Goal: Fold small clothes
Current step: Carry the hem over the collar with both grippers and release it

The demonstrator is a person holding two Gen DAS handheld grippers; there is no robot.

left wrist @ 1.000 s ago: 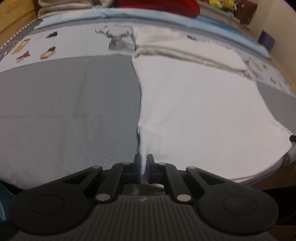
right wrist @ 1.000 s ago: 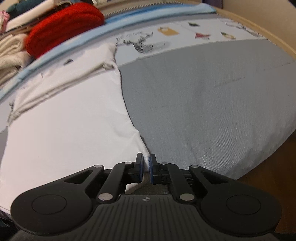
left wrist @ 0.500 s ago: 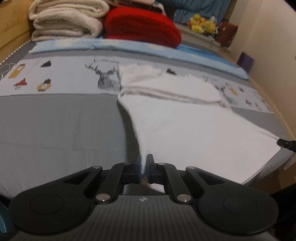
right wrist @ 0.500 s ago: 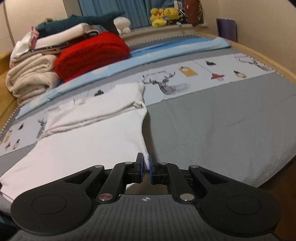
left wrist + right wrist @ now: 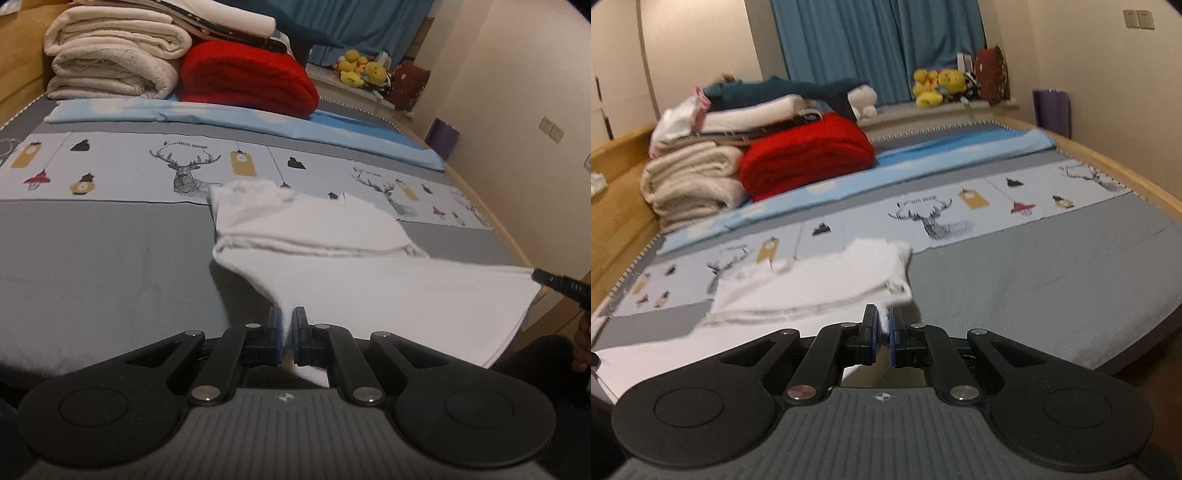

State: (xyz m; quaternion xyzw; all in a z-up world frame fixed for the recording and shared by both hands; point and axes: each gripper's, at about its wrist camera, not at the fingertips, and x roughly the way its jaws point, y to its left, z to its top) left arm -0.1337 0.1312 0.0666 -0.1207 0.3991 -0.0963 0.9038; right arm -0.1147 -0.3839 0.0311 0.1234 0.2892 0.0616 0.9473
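A white garment (image 5: 388, 291) lies on the bed, its far part folded over and resting on the grey sheet (image 5: 92, 251). My left gripper (image 5: 287, 334) is shut on the garment's near left corner and holds it lifted off the bed. My right gripper (image 5: 881, 338) is shut on the near right corner of the same white garment (image 5: 820, 284), also lifted. The right gripper's tip (image 5: 554, 282) shows at the right edge of the left wrist view, with the near hem stretched between the two grippers.
Folded cream blankets (image 5: 110, 62) and a red blanket (image 5: 247, 81) are stacked at the head of the bed. A light blue sheet strip (image 5: 258, 123) lies in front of them. The wooden bed frame (image 5: 1108, 162) runs along the sides; a purple bin (image 5: 1052, 110) stands by the wall.
Both grippers have risen and pulled back, lifting the garment's near hem off the bed. The cameras now look level across the bed instead of down at it.
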